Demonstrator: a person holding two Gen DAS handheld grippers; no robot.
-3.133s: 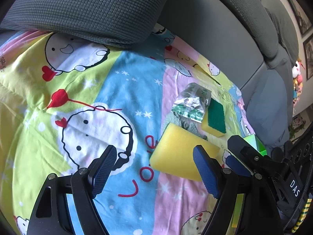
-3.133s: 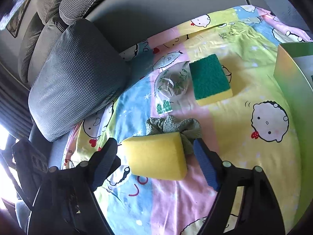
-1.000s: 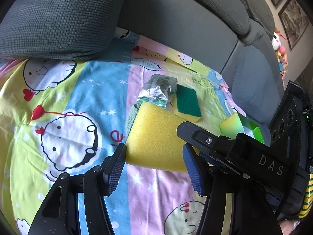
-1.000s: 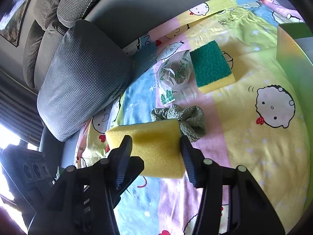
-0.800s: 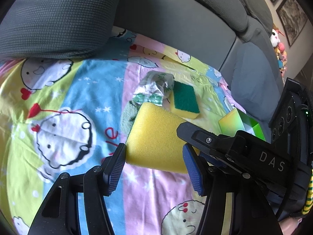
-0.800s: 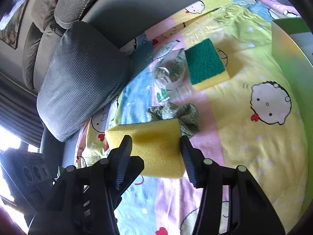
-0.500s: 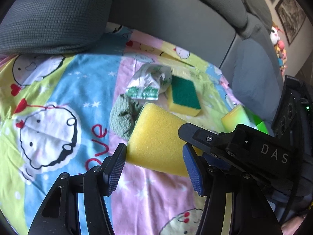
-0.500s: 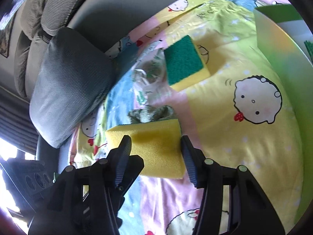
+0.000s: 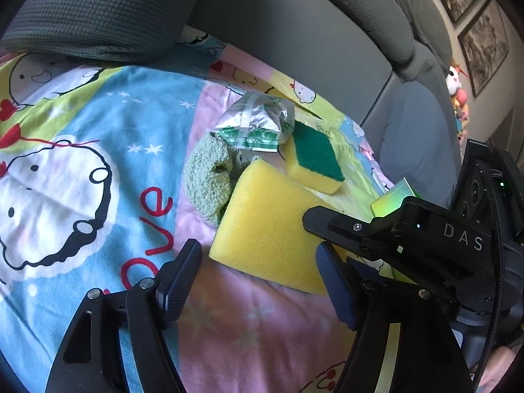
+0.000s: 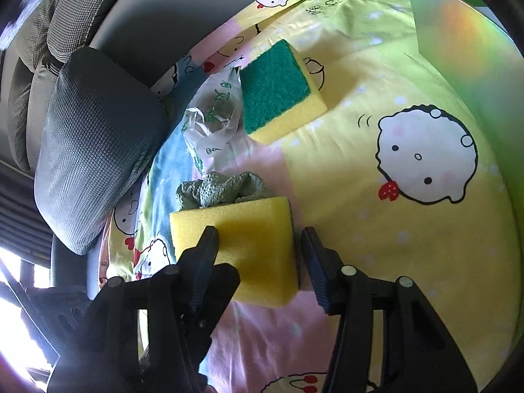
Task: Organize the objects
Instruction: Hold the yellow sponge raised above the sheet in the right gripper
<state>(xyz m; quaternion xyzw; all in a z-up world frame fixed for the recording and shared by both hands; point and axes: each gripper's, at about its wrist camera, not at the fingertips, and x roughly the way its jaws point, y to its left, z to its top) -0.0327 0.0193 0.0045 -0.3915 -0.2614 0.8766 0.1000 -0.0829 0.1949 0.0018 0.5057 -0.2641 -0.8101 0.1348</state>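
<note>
A plain yellow sponge [image 9: 265,226] [image 10: 235,242] sits low over the cartoon bedsheet [image 9: 108,150], both grippers around it. My left gripper [image 9: 258,252] straddles its near edge with the jaws opening; a gap shows beside the left pad, so it presses on nothing. My right gripper [image 10: 258,234] is shut on the sponge across its width, and one of its black fingers [image 9: 327,224] lies over the sponge's right side. Just behind the sponge lie a crumpled green cloth [image 9: 206,180] [image 10: 222,190], a clear plastic bag [image 9: 258,121] [image 10: 213,118] and a green-topped scouring sponge [image 9: 316,160] [image 10: 275,85].
A shiny green box [image 9: 389,199] [image 10: 465,42] stands at the right of the sheet. A grey cushion [image 9: 91,9] [image 10: 88,150] leans at the left against the grey sofa back [image 9: 294,39]. Bare sheet shows between the sponges and the box.
Both grippers have sunk toward the sheet with the yellow sponge. The left jaws have spread off the sponge's sides, while the right grip looks unchanged. The green cloth behind shows more.
</note>
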